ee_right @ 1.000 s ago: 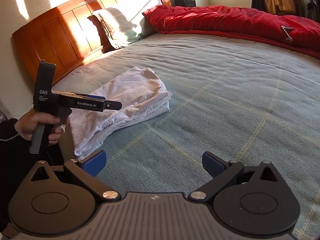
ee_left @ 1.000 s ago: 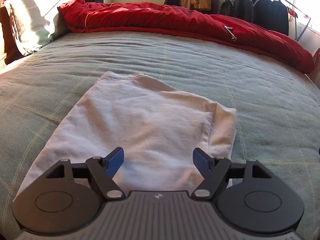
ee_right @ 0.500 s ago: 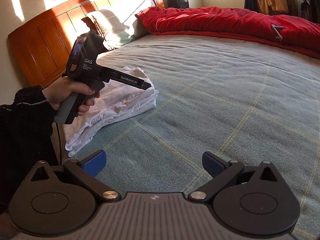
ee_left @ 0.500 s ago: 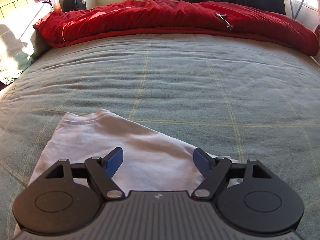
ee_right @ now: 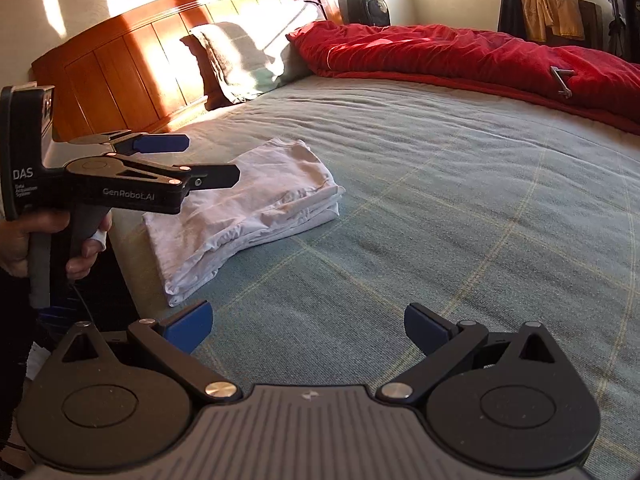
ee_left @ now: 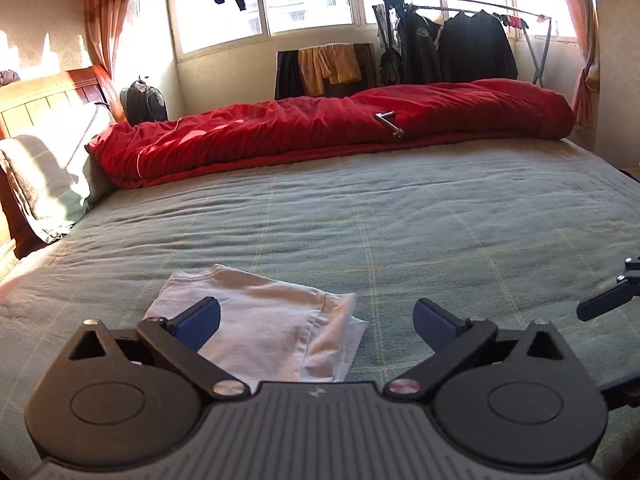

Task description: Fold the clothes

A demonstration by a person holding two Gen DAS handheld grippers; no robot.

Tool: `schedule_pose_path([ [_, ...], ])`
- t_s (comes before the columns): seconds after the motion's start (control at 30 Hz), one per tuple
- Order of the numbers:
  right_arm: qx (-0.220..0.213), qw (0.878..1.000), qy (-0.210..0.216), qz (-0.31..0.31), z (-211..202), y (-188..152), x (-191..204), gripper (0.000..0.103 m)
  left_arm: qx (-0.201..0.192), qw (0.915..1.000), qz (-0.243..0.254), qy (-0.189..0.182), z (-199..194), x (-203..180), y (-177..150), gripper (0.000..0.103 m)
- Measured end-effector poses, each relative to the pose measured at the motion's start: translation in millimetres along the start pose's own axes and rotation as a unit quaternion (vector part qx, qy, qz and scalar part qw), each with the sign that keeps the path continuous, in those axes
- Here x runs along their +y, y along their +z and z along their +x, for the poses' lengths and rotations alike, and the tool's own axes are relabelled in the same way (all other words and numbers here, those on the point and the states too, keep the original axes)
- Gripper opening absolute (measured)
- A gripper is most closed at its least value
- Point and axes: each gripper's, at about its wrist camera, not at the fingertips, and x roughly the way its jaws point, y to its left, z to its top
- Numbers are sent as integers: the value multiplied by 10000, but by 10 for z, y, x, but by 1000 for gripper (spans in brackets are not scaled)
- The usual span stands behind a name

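Observation:
A folded white garment [ee_left: 272, 328] lies flat on the green checked bedspread [ee_left: 400, 220], near the bed's front left corner. My left gripper [ee_left: 316, 312] hovers above its near edge. Its jaws are opening wide, and nothing is between the blue pads. In the right wrist view the same garment [ee_right: 248, 208] shows as a thick stack of layers. There a hand holds the left gripper [ee_right: 210, 159] clear above the stack's left end. My right gripper [ee_right: 308, 314] stands open over bare bedspread to the right of the garment, holding nothing. One of its fingers [ee_left: 600, 304] shows at the right edge of the left wrist view.
A rolled red duvet [ee_left: 340, 132] lies along the far side of the bed. A pillow [ee_left: 52, 176] leans on the wooden headboard [ee_right: 132, 68] at the left. A backpack [ee_left: 144, 104] and a rack of dark clothes [ee_left: 460, 48] stand beyond, under the windows.
The left gripper has lifted and drawn back from the garment, and its jaws have spread wider. The garment stays folded on the bed. The right gripper has shifted only slightly.

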Motion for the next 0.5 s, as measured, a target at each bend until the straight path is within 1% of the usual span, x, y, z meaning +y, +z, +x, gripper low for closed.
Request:
schedule_pose_path([
  [0.13,-50,9999,51,-101,-126,-43,140,103,-59,9994,-327,-11,-307,-135,-199,102],
  [0.27,-99,9996,72,-245,-231,-113,289,103,1,9964,-793,292,-538,-211,-412,102],
  [0.33,-128,9993,55,-336,-277,-152,365,103,17,9936,-990,538,-687,-251,-516,102],
  [0.43,-156,9989,37,-437,-338,-221,478,103,-82,9886,-1065,1057,-915,-315,-650,102],
  [0.5,-164,9987,54,-485,-381,-271,554,103,-8,9847,-1055,1388,-1037,-348,-715,102],
])
